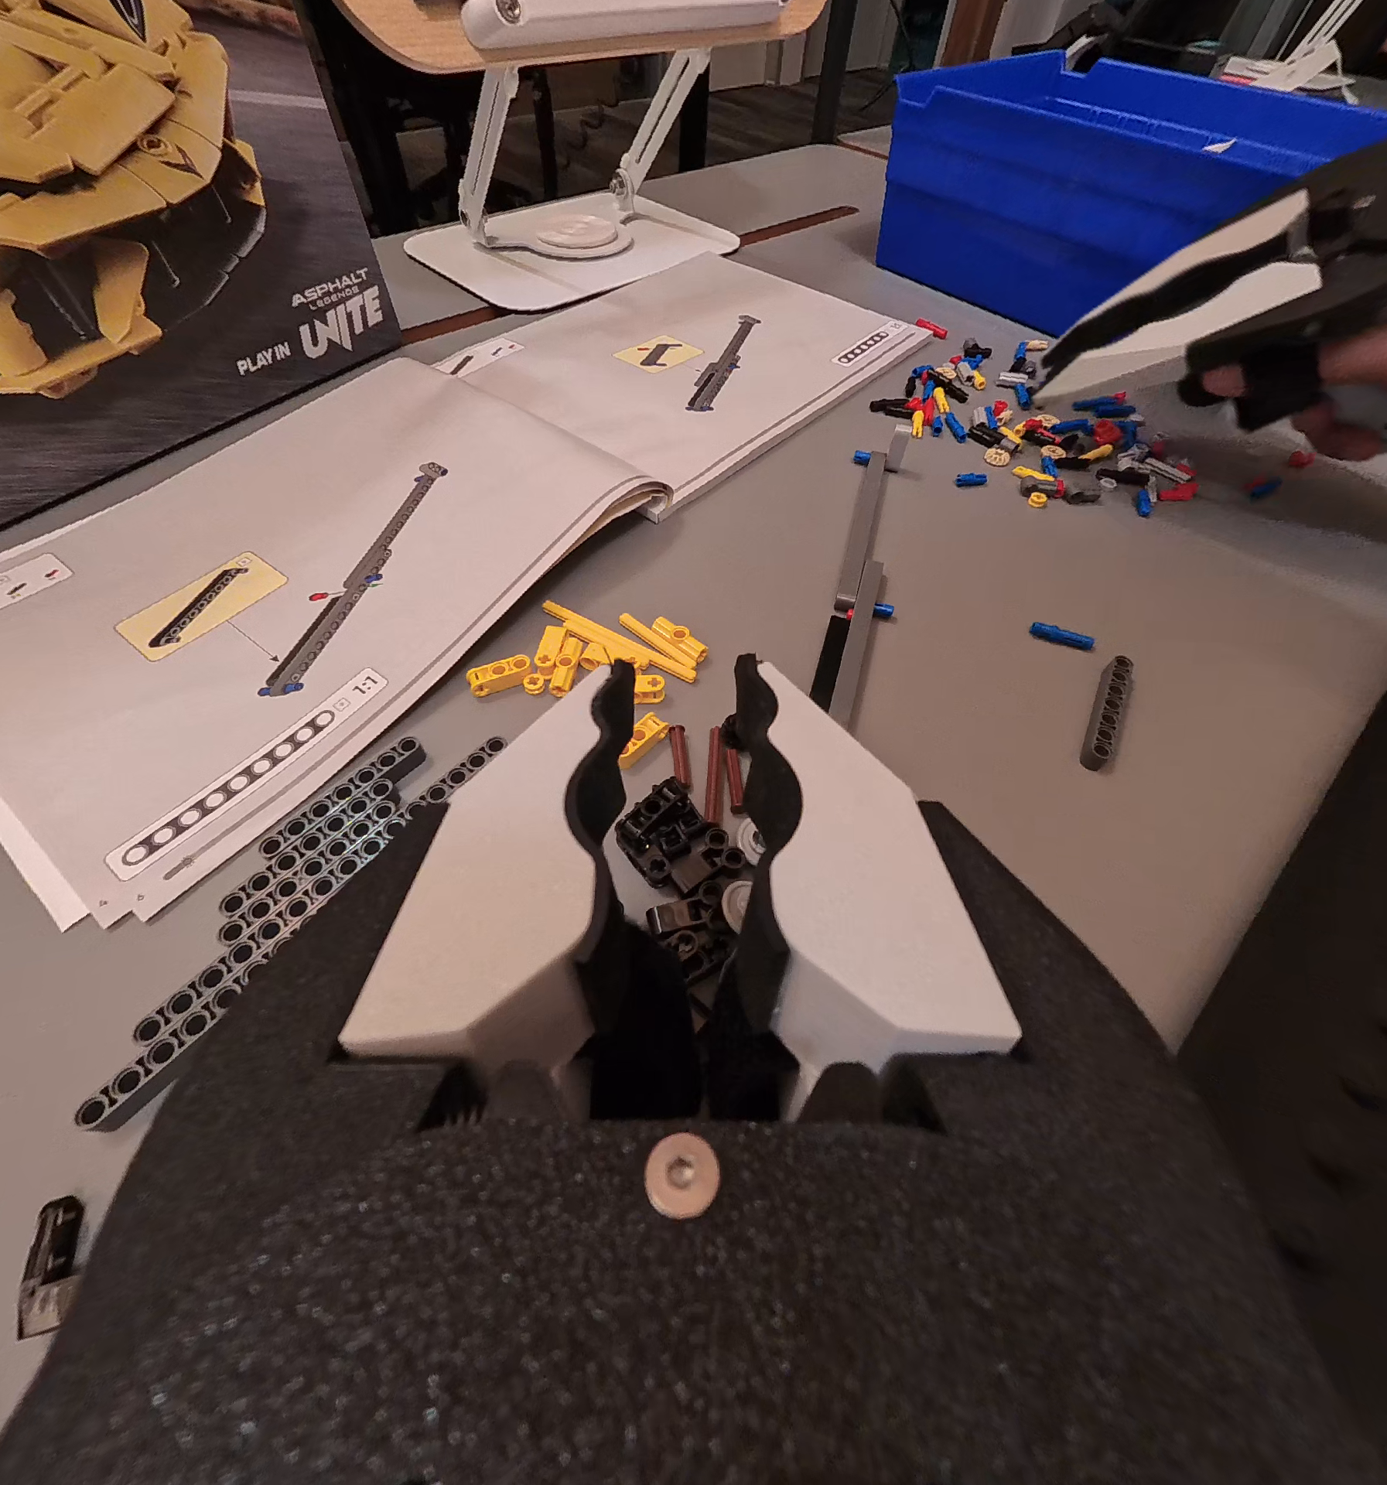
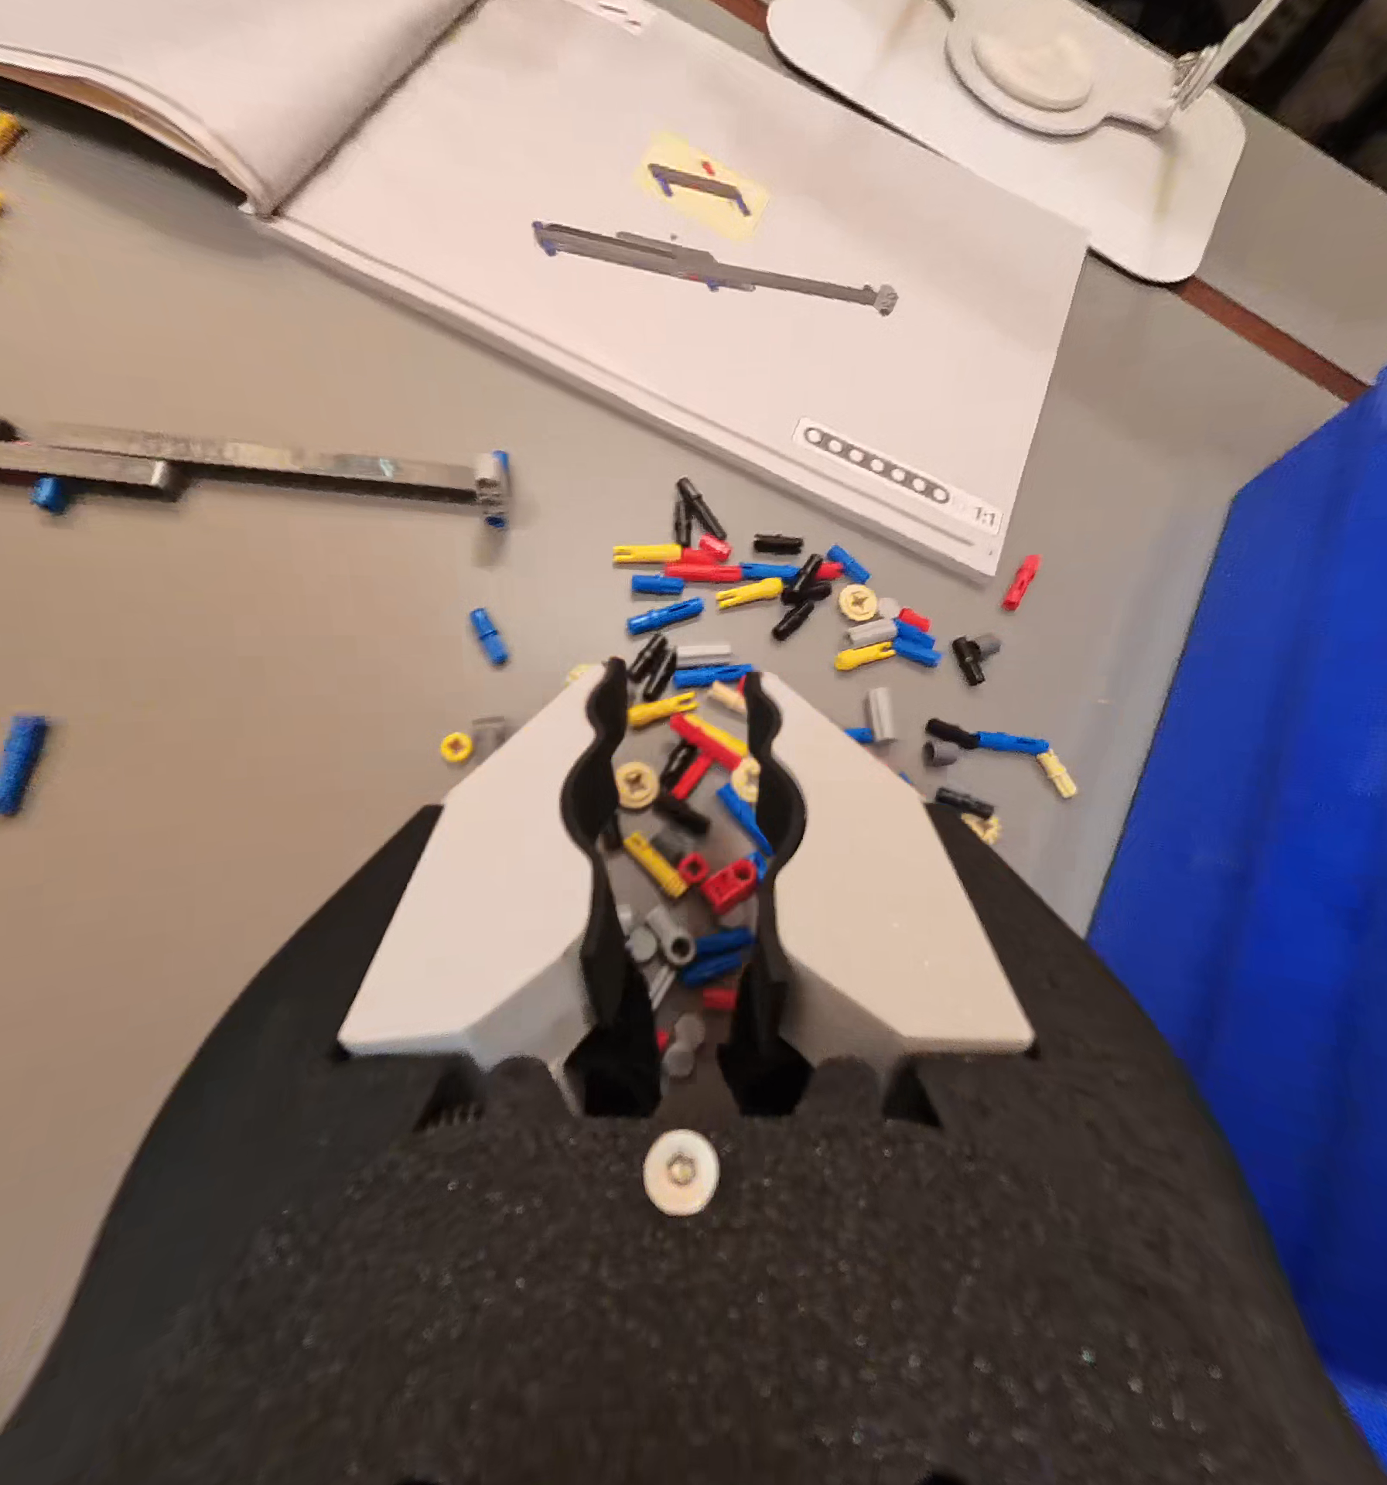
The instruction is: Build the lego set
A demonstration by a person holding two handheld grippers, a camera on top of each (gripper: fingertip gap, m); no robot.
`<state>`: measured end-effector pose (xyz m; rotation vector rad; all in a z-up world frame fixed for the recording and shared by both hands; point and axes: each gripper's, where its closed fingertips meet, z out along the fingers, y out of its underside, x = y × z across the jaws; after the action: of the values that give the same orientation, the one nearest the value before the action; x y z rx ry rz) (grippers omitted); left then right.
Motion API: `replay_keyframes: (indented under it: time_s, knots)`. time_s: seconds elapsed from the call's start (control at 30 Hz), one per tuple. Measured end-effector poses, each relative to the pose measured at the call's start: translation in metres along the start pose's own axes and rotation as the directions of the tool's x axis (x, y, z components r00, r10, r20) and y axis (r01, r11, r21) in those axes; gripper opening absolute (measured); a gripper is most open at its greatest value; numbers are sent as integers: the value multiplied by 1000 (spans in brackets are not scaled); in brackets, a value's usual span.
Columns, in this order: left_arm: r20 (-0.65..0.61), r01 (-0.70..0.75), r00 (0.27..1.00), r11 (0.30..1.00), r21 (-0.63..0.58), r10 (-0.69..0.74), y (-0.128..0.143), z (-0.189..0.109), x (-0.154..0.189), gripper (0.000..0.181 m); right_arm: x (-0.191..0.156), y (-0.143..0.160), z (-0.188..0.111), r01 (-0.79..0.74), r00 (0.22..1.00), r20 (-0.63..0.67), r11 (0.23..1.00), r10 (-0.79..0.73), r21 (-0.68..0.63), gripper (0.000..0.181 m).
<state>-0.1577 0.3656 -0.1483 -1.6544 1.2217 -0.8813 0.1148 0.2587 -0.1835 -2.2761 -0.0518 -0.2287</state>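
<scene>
My left gripper (image 1: 683, 671) is open and empty, hovering over black connector pieces (image 1: 678, 844), brown axles (image 1: 714, 771) and yellow pieces (image 1: 593, 655). The long grey beam assembly (image 1: 863, 562) lies just right of it, with blue pins; it also shows in the right wrist view (image 2: 272, 466). My right gripper (image 2: 683, 679) is open and empty, low over a pile of small coloured pins (image 2: 762, 595). It shows in the left wrist view (image 1: 1051, 378) at the pile's (image 1: 1051, 434) far edge. Nothing is held.
The open instruction booklet (image 1: 400, 514) lies at the left and back. Black long beams (image 1: 296, 900) lie by its near edge. A short grey beam (image 1: 1108, 711) and a blue pin (image 1: 1061, 635) lie at the right. A blue bin (image 1: 1076, 185), a white stand (image 1: 569, 249) and the set box (image 1: 111, 225) stand behind. Across from one pair of fingers to the other is roughly 30 cm. The blue pin (image 1: 1061, 635) is about equally far from each gripper, around 15 cm. Look for it in the right wrist view (image 2: 1, 758) too.
</scene>
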Motion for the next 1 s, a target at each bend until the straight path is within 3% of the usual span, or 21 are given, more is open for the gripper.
replay_keyframes:
  time_s: [0.2, 0.43, 0.73, 1.0]
  knots:
    - [-2, 8, 1000, 1000, 2, -8, 0, 0, -1, 24, -10, -7, 29, 4, 988, 153, 999, 4, -52, 33]
    - [-3, 9, 1000, 1000, -5, -9, 1, 0, -1, 23, -7, 1, 43, 37, 987, 157, 993, -19, -111, 29]
    - [-6, 7, 1000, 1000, -7, -8, 1, 1, 0, 23, -9, 2, 43, 51, 990, 135, 995, -40, -85, 2]
    - [-4, 6, 1000, 1000, -5, -6, 1, 0, 0, 23, -4, -9, 31, 31, 995, 98, 999, -27, -36, 4]
